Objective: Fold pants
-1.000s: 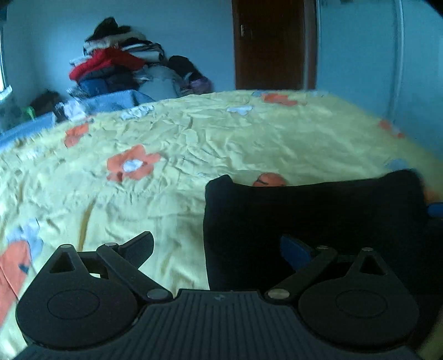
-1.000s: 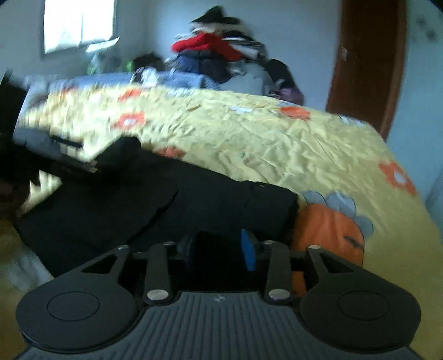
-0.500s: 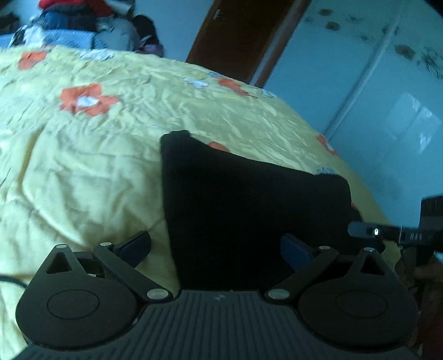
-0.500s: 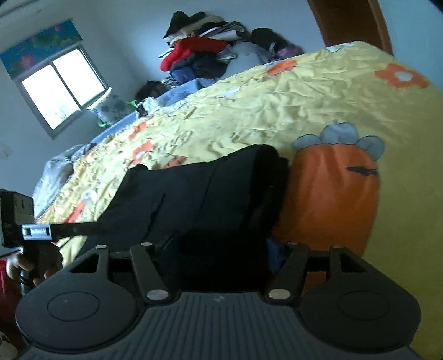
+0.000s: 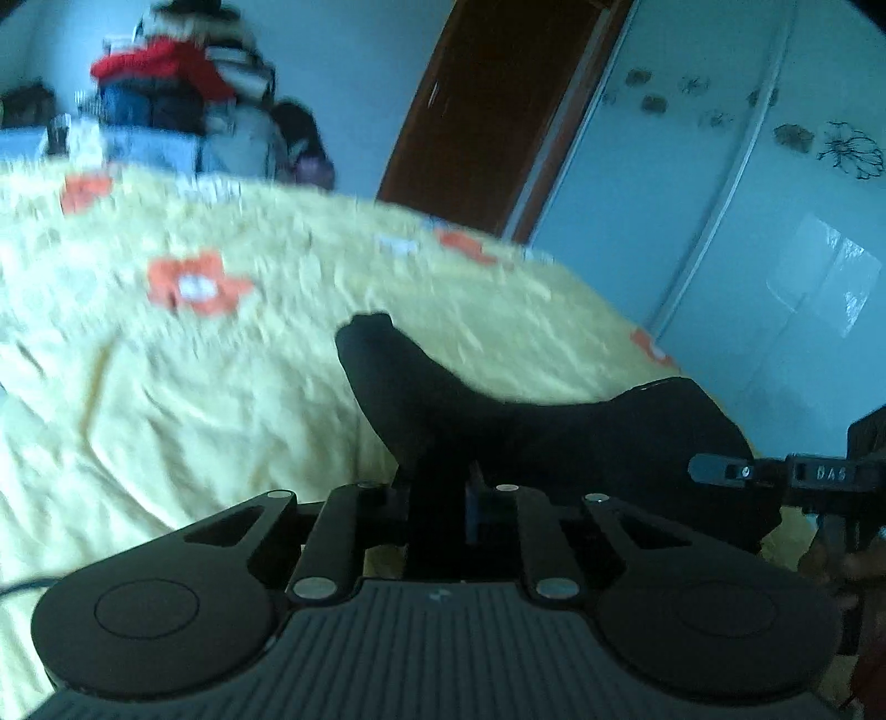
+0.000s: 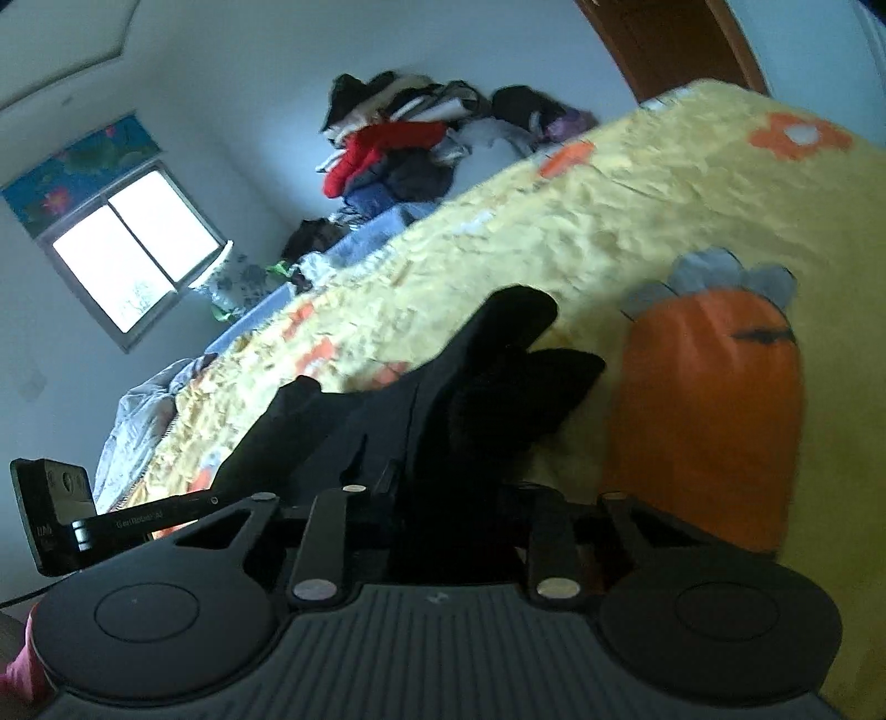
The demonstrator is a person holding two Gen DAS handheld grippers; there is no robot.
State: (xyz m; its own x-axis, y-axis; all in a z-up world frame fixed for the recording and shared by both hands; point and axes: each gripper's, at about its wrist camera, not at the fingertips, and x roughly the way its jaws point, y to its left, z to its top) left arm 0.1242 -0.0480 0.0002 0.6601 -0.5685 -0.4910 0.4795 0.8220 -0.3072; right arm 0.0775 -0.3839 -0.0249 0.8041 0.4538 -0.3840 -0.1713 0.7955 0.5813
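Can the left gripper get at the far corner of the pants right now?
Probably not: the left gripper is shut on the near edge of the black pants, so it would have to let go first.

bedspread (image 5: 166, 387) motion-blurred, clothes pile (image 5: 177, 105) smeared, right gripper (image 6: 454, 498) fingertips hidden by pants (image 6: 443, 399)

Left wrist cam: mounted behind left gripper (image 5: 443, 498), low over the bed (image 5: 166, 415), facing fwd along the fingers. Pants (image 5: 554, 432) very near, at 12 o'clock; door (image 5: 487, 111) approx 12–1; clothes pile (image 5: 183, 88) at 10–11; wardrobe (image 5: 747, 221) at 2. Right wrist cam: behind right gripper (image 6: 443, 498), rolled, close to bed (image 6: 637, 210). Pants (image 6: 470, 387) at 12; clothes pile (image 6: 398, 149) approx 11–12; window (image 6: 133, 255) at 9–10. Shared betw. views: pants, bed, pile, door (image 6: 664, 39). Each cam catches the other unit at frame edge, at 3 and 8 respectively.
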